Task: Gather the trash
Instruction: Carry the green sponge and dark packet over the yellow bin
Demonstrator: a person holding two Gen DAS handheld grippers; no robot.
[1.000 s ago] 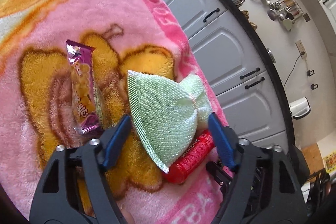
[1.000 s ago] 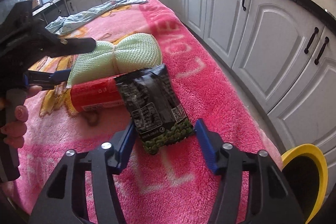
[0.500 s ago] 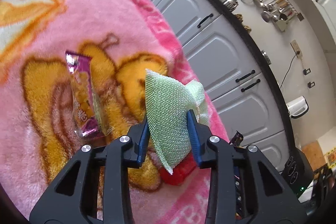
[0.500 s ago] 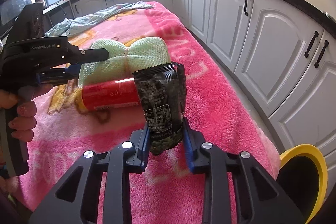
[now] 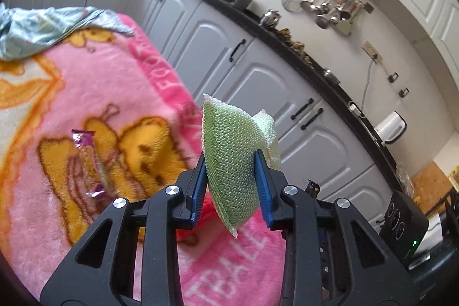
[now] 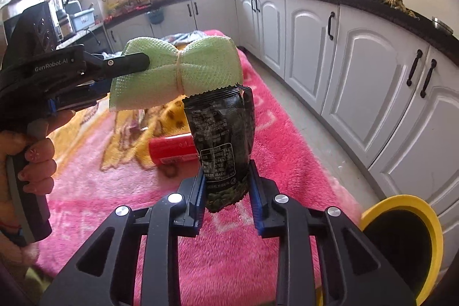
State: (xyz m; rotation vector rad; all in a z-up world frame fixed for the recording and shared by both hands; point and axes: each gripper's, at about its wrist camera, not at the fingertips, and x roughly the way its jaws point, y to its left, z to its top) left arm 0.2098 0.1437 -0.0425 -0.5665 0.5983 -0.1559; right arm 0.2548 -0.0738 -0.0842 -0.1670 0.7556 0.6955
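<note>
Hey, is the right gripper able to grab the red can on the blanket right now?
Probably not as things stand. The right gripper is shut on a black snack bag, so its jaws are full. The red can lies uncovered on the pink blanket just beyond; the bag would have to go first.

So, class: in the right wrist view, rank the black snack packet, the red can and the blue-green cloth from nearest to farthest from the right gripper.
1. Black snack packet: clamped in the right gripper.
2. Red can: lying on the pink blanket, just behind, left.
3. Blue-green cloth: at the blanket's far end.
</note>
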